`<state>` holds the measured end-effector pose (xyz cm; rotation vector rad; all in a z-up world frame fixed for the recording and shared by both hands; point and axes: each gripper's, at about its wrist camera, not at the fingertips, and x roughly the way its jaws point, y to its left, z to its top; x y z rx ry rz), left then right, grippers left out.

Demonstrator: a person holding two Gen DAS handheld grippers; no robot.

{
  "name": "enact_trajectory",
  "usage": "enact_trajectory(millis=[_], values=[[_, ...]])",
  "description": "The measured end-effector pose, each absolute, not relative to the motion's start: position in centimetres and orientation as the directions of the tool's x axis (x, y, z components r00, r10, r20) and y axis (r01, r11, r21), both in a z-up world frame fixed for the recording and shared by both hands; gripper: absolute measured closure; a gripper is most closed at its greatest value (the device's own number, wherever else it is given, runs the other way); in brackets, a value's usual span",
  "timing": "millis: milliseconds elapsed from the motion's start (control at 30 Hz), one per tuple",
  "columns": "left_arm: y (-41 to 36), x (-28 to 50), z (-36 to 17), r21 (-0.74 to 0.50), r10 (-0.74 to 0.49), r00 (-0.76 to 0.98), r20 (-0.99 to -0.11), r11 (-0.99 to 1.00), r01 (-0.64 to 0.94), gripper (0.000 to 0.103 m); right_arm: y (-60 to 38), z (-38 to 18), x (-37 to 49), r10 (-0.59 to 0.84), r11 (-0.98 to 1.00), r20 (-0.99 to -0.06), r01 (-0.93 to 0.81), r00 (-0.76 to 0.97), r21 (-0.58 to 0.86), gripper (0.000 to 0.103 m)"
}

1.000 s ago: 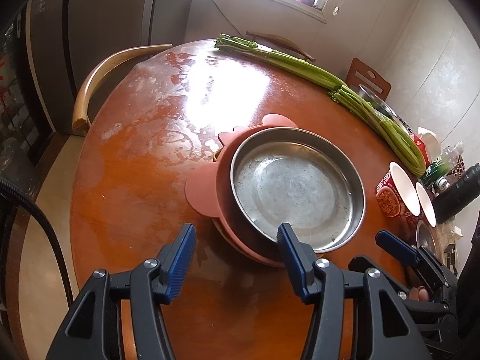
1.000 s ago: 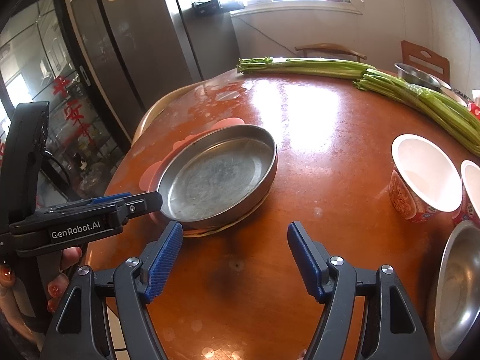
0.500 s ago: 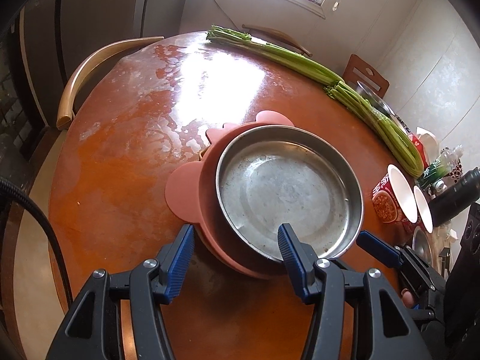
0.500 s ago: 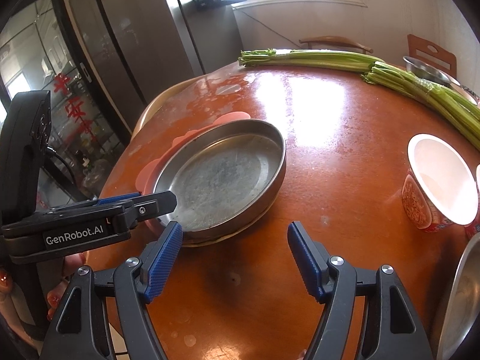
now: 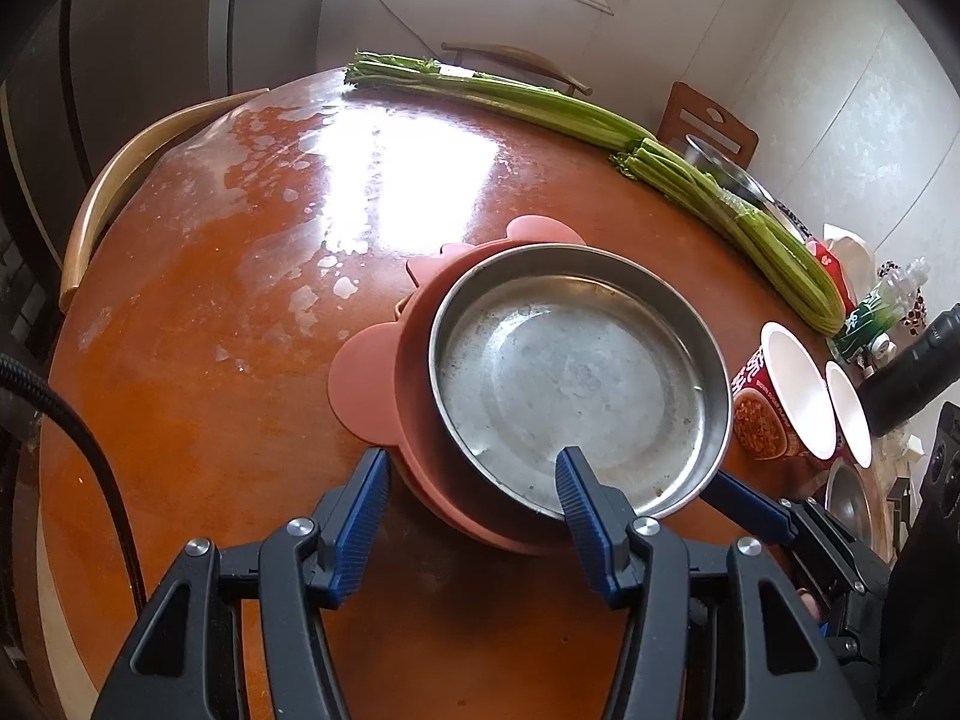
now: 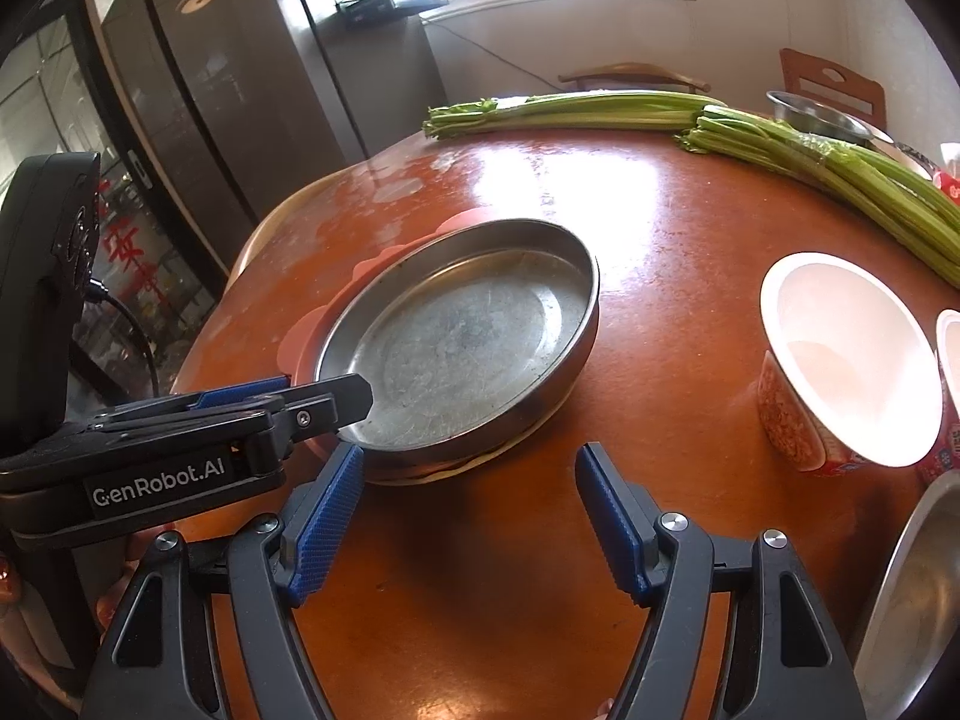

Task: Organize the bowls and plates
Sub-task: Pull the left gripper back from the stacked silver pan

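A round steel pan [image 5: 576, 378] sits stacked on a pink silicone plate with ear-shaped tabs [image 5: 372, 384] on the round wooden table [image 5: 252, 300]. My left gripper [image 5: 471, 483] is open, its fingers astride the near rim of the stack; the right finger is over the pan's inside. In the right wrist view the pan [image 6: 462, 348] lies ahead to the left, with the left gripper [image 6: 336, 396] at its rim. My right gripper [image 6: 468, 480] is open and empty just in front of the pan. Two paper bowls [image 6: 852, 360] stand to the right.
Long celery bunches [image 5: 720, 198] lie across the far side of the table. A steel bowl [image 6: 816, 114] sits at the far right and another steel bowl [image 6: 918, 588] at the near right edge. A bottle [image 5: 882, 312] and chairs [image 5: 114, 186] ring the table.
Both grippers have moved forward toward the stack. My left gripper's fingers now straddle the near rim of the pan and pink plate. Both stay open.
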<state>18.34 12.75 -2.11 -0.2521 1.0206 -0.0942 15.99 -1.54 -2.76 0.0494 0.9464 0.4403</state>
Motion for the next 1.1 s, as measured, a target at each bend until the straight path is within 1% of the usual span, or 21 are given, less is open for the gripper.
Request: enact_trajectory(millis=[467,733,900,1100], values=[[12.9,18.7,-2.3,-0.229,-0.168,0.536,-0.828,0.972,-0.050,0.046,-2.1,-2.7,16.0,0.366,0.920,-0.778,-0.326,0.511,0.219,0.029],[14.0,17.1,-1.3,-0.204,-0.126,0.557,-0.821,0.976,-0.079,0.046,-2.9,-1.7,15.0,0.369,0.920,-0.751,-0.329,0.547,0.213,0.029],[14.5,15.8,-0.4,-0.162,-0.069,0.571,-0.818,0.980,-0.114,0.046,-3.2,-0.8,14.3,0.385,0.914,-0.736,-0.342,0.557,0.219,0.029],[13.7,14.3,0.7,-0.157,-0.055,0.594,-0.803,0.980,-0.120,0.046,-4.6,0.4,13.0,0.389,0.913,-0.713,-0.346,0.583,0.214,0.029]])
